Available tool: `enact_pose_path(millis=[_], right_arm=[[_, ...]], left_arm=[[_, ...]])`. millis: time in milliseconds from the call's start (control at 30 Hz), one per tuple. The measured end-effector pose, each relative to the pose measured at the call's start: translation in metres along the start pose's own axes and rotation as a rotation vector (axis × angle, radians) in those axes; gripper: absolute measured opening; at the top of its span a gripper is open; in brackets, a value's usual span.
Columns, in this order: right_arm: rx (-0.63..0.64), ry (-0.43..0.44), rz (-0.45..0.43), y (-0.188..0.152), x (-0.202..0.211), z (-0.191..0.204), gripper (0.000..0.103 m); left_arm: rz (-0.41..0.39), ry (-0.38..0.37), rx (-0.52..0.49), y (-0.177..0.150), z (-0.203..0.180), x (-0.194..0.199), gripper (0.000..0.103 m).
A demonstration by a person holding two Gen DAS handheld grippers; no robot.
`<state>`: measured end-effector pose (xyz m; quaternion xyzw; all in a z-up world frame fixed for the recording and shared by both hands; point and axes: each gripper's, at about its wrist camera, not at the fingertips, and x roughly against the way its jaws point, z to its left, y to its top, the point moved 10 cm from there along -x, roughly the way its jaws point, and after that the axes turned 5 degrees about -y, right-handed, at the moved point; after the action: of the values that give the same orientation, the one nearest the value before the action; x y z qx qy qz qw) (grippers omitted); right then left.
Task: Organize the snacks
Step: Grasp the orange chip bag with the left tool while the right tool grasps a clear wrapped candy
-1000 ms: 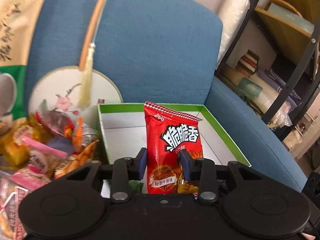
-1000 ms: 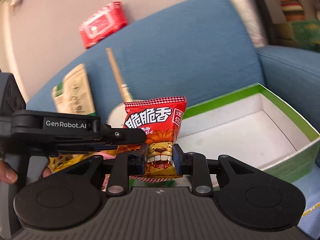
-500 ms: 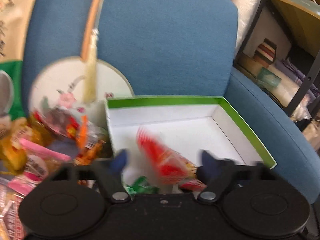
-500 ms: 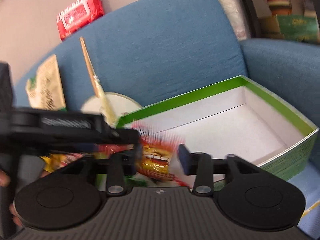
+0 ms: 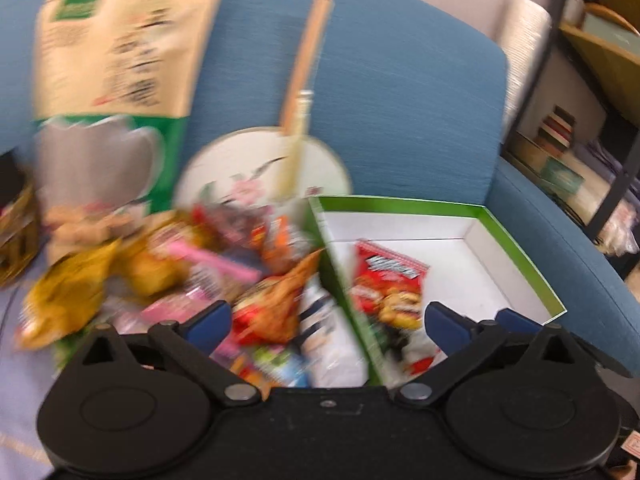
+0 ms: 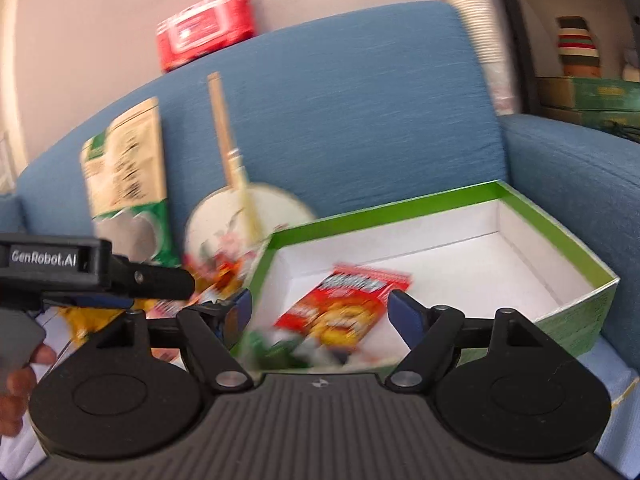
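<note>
Your green box (image 6: 592, 304) sits open on the blue armchair (image 6: 360, 92), its white floor holding one red snack packet (image 6: 344, 312) that lies flat near the front left corner, printed side up. In the left wrist view the same red snack packet (image 5: 390, 284) rests just inside the green box (image 5: 516, 264), close against its left wall. A few more wrappers (too blurred to name) show at the box's near edge, below the packet.

Your left gripper (image 5: 326, 320) has its jaws spread wide and holds nothing — its blue pads (image 5: 208, 320) straddle the box's left wall, one over the loose snack pile (image 5: 168, 272), one over the box. Your right gripper (image 6: 320, 312) is likewise spread and empty, hovering over the front of the box with the packet showing between its pads (image 6: 404, 316).

The snack pile lies on the seat just left of the box, a heap of yellow, pink and orange wrappers touching one another and pressing up to the box's outer wall. Behind the pile a tall tan-and-green pouch (image 5: 116, 68) leans against the chair back, and beside it a round paper fan (image 5: 256, 172) stands with its wooden handle pointing up. A red pack (image 6: 206, 26) sits on top of the chair back. Both views are motion-blurred.
</note>
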<state>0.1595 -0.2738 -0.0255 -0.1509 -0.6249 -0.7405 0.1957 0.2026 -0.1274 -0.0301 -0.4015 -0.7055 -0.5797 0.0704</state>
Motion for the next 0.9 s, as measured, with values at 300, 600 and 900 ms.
enact_pose_path(millis=[300,600,900], right_arm=[[0.152,0.056,0.174,-0.042,0.003,0.056,0.103],[0.175,0.004,0.253,-0.078,-0.01,0.054,0.103],[0.179,0.033,0.262,-0.077,-0.011,0.053,0.055]], left_arm=[[0.015,0.104,0.055,-0.043,0.053,0.042,0.103],[0.043,0.112,0.05,-0.076,0.067,0.06,0.103],[0.05,0.049,-0.033,-0.057,0.05,0.031,0.103]])
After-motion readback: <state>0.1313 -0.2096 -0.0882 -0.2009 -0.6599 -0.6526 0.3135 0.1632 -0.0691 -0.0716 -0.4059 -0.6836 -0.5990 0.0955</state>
